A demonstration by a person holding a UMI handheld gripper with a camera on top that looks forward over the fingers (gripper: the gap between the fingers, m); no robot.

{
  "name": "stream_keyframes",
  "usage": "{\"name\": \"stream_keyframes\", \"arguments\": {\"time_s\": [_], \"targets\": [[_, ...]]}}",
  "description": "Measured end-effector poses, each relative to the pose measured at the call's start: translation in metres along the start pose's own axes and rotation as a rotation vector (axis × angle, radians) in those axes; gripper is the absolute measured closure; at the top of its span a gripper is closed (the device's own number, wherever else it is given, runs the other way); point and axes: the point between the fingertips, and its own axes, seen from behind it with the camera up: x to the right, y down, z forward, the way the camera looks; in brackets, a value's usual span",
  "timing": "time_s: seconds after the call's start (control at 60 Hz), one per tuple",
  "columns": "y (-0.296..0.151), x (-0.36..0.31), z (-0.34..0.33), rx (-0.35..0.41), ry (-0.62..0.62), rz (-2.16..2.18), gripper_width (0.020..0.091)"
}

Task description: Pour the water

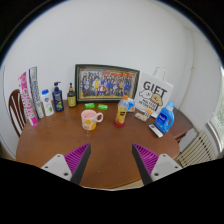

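A pink mug (91,119) with a yellow inside stands on the round wooden table (110,140), well beyond my fingers. To its right stands an orange bottle (122,111) with a blue cap. A blue bottle (166,116) sits farther right. My gripper (112,160) is open above the near part of the table, with its purple pads (76,157) wide apart and nothing between them.
A framed photo (107,81) and a white GIFT bag (154,93) stand at the back by the wall. At the back left are a dark bottle (58,97), a white bottle (46,102), a yellow bottle (71,98) and pink-and-white packages (29,93). Green items (96,105) lie behind the mug. A chair (15,108) stands left.
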Motion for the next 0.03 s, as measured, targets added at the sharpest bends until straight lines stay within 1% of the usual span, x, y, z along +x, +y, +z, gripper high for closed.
{"name": "stream_keyframes", "arguments": {"time_s": [0.033], "targets": [[-0.0037,-0.0018,-0.0025,0.008,-0.005,0.004,0.0252]]}}
